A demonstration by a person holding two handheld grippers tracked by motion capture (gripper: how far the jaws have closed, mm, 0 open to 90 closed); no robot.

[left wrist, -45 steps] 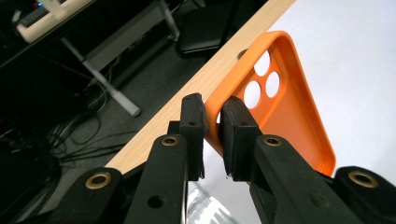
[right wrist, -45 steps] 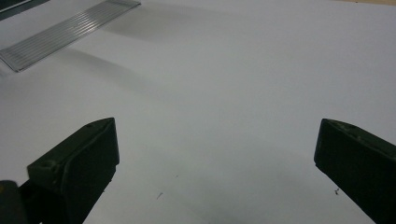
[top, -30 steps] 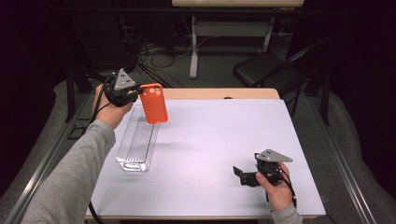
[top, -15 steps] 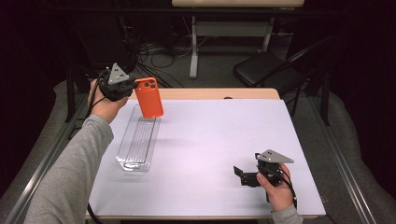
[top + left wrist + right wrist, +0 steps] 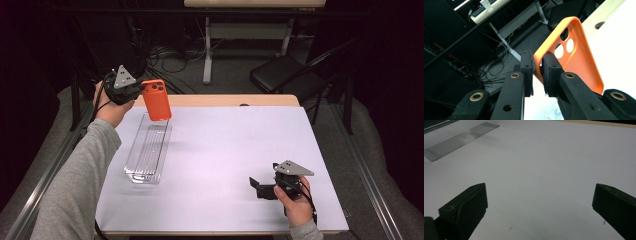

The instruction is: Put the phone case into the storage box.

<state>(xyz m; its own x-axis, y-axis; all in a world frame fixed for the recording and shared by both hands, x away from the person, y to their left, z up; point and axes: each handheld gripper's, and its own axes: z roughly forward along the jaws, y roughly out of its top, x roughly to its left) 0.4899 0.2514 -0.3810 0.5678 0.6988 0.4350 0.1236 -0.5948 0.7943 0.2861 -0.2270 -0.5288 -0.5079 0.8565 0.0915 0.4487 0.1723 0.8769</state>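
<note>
The jaws of the left gripper (image 5: 537, 72) are pressed on the edge of the orange phone case (image 5: 574, 53), pinching its thin wall between the two black pads. In the left gripper view the case shows its hollow inner side, with the camera holes near the pads. In the high view the left gripper (image 5: 137, 92) holds the phone case (image 5: 157, 101) in the air, above the far end of the clear plastic tray (image 5: 148, 152), close to the far left corner of the table. The tray is long and ribbed, and it lies on the white table cover (image 5: 225, 150).

The jaws of the right gripper (image 5: 540, 202) are spread wide with nothing between them, just the white cover under them. The right gripper (image 5: 260, 187) rests low at the near right part of the table, well apart from the tray and the case.
</note>
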